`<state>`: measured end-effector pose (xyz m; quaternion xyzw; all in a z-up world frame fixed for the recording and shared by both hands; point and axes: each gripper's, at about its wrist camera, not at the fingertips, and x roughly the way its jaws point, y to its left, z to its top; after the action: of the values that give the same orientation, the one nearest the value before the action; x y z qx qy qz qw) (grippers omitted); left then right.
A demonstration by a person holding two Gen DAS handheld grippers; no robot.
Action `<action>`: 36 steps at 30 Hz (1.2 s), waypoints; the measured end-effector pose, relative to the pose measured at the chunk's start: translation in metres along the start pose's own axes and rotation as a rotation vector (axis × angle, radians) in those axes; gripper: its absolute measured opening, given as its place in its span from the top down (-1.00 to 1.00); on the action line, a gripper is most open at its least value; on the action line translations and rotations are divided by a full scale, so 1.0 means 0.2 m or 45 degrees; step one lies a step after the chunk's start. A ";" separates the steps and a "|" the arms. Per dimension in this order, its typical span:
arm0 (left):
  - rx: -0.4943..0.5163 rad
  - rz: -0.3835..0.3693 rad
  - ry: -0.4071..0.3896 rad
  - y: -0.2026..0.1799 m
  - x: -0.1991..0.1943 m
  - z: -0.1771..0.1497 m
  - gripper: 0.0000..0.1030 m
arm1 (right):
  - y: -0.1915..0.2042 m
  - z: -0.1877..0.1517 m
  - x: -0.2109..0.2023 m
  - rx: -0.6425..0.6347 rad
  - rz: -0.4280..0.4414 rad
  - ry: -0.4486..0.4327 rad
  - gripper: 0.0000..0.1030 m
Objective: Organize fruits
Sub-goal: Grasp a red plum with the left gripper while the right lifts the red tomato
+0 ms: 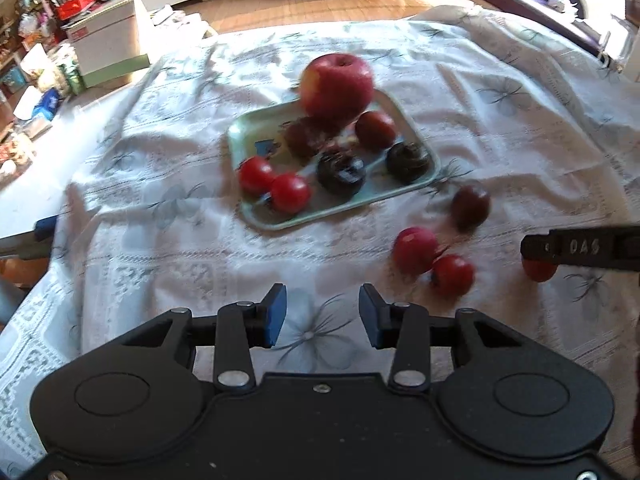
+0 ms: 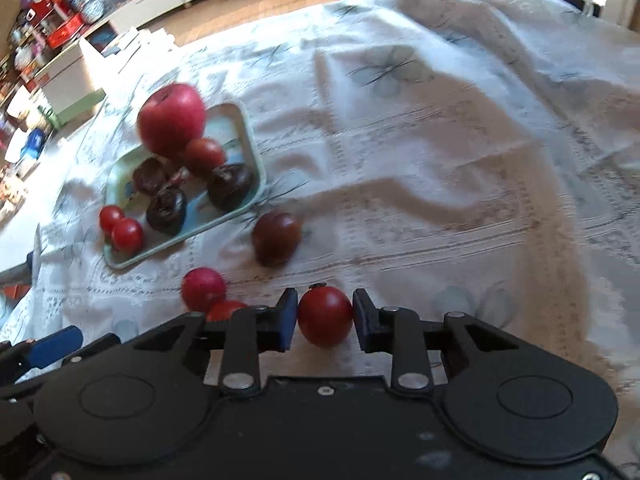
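Both tongs are pointing steeply down toward the counter, which a white cloth with grey flowers is covering.

The right tongs are gripping a small red tomato: both blue pads are pressing on its sides, and the jaws are standing only as far apart as the tomato is wide. The left tongs are standing partly open and are holding nothing; only the cloth is showing between their pads.

The right wrist view is showing this grip clearly. In the left wrist view only one black finger of the right tongs is reaching in from the right edge, with a bit of red fruit under it. The right wrist view is also showing a blue pad of the left tongs at its lower left edge.

Ahead of the left tongs, a pale green tray is lying on the cloth. It is carrying a big red apple at its far end, and several smaller red and dark fruits in front of that. Between the tray and the right tongs, three fruits are lying loose on the cloth: a dark plum just beside the near corner of the tray, and two red ones touching each other, ahead and to the right of the left tongs.
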<state>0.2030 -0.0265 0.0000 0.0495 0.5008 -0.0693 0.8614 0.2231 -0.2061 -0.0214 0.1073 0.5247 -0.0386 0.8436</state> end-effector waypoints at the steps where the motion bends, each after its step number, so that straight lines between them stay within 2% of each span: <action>1: -0.001 -0.031 -0.004 -0.01 0.00 0.02 0.03 | -0.01 -0.01 -0.01 -0.003 -0.030 -0.016 0.40; 3: -0.010 -0.082 -0.006 -0.03 0.01 0.05 0.03 | -0.02 -0.02 -0.01 -0.014 -0.089 -0.038 0.40; 6: -0.021 -0.137 0.001 -0.08 0.05 0.11 0.02 | -0.05 -0.02 0.03 0.002 -0.103 -0.027 0.39; 11: -0.015 -0.134 0.015 -0.16 0.15 0.15 0.03 | -0.04 -0.03 0.04 -0.007 -0.108 -0.048 0.35; 15: -0.044 -0.145 0.063 -0.18 0.24 0.15 0.02 | -0.05 -0.04 0.06 0.000 -0.101 -0.027 0.34; 18: -0.081 -0.160 0.079 -0.17 0.27 0.15 -0.09 | -0.05 -0.05 0.08 0.001 -0.113 -0.007 0.33; 25: -0.113 -0.188 0.095 -0.18 0.32 0.17 -0.15 | -0.05 -0.05 0.09 -0.006 -0.120 -0.004 0.33; 30: -0.135 -0.163 0.133 -0.21 0.39 0.19 -0.12 | -0.04 -0.05 0.09 -0.017 -0.124 -0.002 0.33; 33: -0.148 -0.149 0.134 -0.22 0.41 0.19 0.00 | -0.04 -0.05 0.09 -0.022 -0.122 0.002 0.35; 34: -0.150 -0.149 0.122 -0.22 0.41 0.19 0.15 | -0.05 -0.05 0.09 -0.020 -0.118 0.000 0.35; 36: -0.133 -0.151 0.099 -0.21 0.39 0.19 0.15 | -0.05 -0.05 0.08 -0.014 -0.104 0.001 0.36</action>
<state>0.2658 -0.0800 -0.0497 -0.0227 0.5387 -0.0921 0.8371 0.2195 -0.2129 -0.0420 0.0812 0.5290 -0.0701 0.8418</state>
